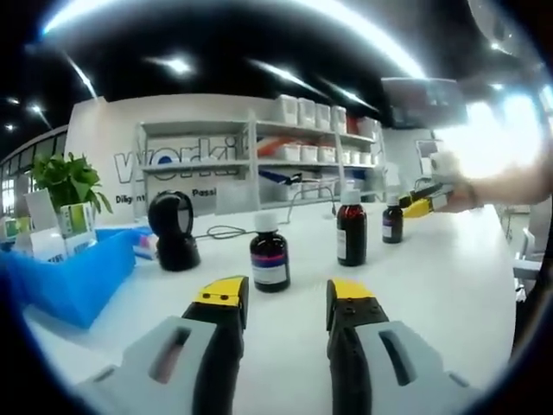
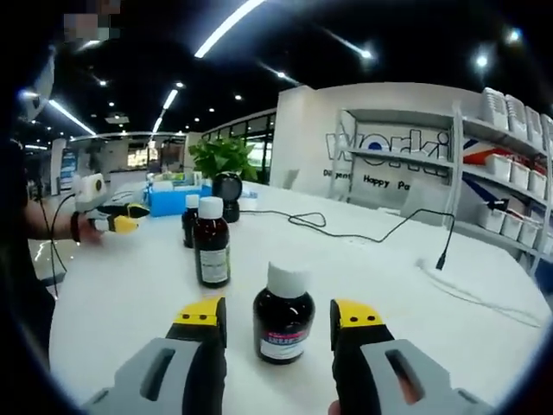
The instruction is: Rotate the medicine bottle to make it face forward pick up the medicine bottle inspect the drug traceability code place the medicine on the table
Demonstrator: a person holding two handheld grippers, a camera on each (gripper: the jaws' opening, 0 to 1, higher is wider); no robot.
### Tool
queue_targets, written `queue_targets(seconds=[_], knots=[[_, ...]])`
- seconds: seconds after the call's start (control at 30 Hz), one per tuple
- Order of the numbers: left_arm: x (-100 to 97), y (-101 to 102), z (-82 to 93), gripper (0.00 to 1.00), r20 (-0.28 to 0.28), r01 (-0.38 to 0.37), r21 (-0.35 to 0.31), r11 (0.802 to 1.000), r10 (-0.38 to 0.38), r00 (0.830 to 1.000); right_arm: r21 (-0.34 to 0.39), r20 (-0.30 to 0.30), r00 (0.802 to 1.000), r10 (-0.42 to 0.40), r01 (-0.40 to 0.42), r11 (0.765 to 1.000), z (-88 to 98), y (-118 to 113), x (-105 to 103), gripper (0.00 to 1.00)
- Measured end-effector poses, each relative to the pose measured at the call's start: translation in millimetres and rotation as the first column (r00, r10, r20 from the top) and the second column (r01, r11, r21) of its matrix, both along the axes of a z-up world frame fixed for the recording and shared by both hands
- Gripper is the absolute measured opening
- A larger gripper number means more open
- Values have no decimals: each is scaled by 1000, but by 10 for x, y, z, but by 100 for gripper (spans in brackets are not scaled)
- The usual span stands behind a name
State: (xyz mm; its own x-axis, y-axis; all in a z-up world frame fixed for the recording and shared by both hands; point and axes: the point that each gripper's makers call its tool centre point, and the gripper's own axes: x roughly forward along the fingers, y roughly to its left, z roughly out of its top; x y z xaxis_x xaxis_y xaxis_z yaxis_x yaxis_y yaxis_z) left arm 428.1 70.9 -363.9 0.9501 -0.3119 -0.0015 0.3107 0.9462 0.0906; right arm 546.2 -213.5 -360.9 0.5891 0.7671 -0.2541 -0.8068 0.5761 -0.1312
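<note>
right gripper [image 2: 281,318] fingers spread around medicine bottle [image 2: 282,322], left gripper [image 1: 286,296] fingers spread, empty

The rear wall [image 2: 380,151] carries large lettering reading "Worki", cut off by the shelving [image 2: 497,164], with smaller text "Happy Pa" beneath it, while the bottle labels [image 2: 282,347] are illegible.

Left gripper [image 1: 287,298], jaws parted with nothing between them, held low over the table [image 1: 432,268]. Right gripper [image 2: 282,322], jaws parted and standing on either side of a medicine bottle [image 2: 282,318] without visible contact, near the table's edge.
</note>
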Motion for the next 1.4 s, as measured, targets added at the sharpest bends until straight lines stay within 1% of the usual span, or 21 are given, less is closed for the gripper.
queue_targets(seconds=[0.17,0.23,0.3,0.4,0.43,0.47,0.57,0.6,0.67,0.7,0.73,0.77,0.8,0.97,1.07,1.13,1.2,1.4], knots=[[2,-12,4,29,2,2,4,1000,-2,1000,-20,-9,997,77,-77,997,-24,41,75,42],[1,-26,-3,29,-3,8,3,1000,-8,1000,-13,-34,994,105,-106,994,-58,65,85,41],[1,-42,-15,29,-8,13,9,1000,-13,1000,-9,-46,990,131,-131,991,-79,87,84,41],[0,-55,-21,29,-10,16,18,1000,-16,1000,-14,-40,985,165,-166,986,-88,112,74,41],[0,-51,-24,29,-9,16,20,1000,-15,1000,-29,-18,982,188,-189,982,-79,125,68,40],[1,-46,-24,29,-9,13,22,1000,-13,1000,-56,-17,980,199,-200,978,-107,124,76,40],[2,-42,-23,29,-9,13,21,1000,-13,1000,-62,-25,975,223,-224,973,-116,139,99,38],[1,-44,-23,29,-9,14,21,1000,-14,1000,-50,-44,973,228,-230,972,-123,143,110,36],[0,-48,-26,29,-9,16,24,1000,-16,1000,-42,-63,969,240,-243,969,-138,136,133,34],[0,-50,-27,29,-10,16,25,1000,-16,1000,-2,-97,959,265,-267,964,-117,160,85,33],[0,-50,-28,29,-10,16,26,1000,-16,1000,20,-113,960,258,-257,966,-103,155,89,31],[0,-49,-27,29,-10,16,26,1000,-16,1000,-1,-99,961,258,-260,966,-112,144,98,28],[0,-48,-27,29,-10,16,26,1000,-15,1000,-23,-92,962,258,-261,965,-133,134,92,28],[3,-44,-28,29,-10,15,25,1000,-14,1000,-14,-80,966,247,-249,968,-128,138,59,28],[4,-52,-32,29,-11,18,27,999,-18,1000,-11,-74,973,220,-221,975,-125,144,52,28],[3,-55,-33,29,-11,19,30,999,-19,1000,-9,-72,979,189,-190,982,-126,135,57,28],[2,-55,-32,29,-11,19,29,999,-19,1000,-1,-57,988,144,-144,990,-124,132,63,28],[0,-51,-20,29,-6,22,20,1000,-22,1000,14,-48,997,56,-55,998,-123,99,76,28]])
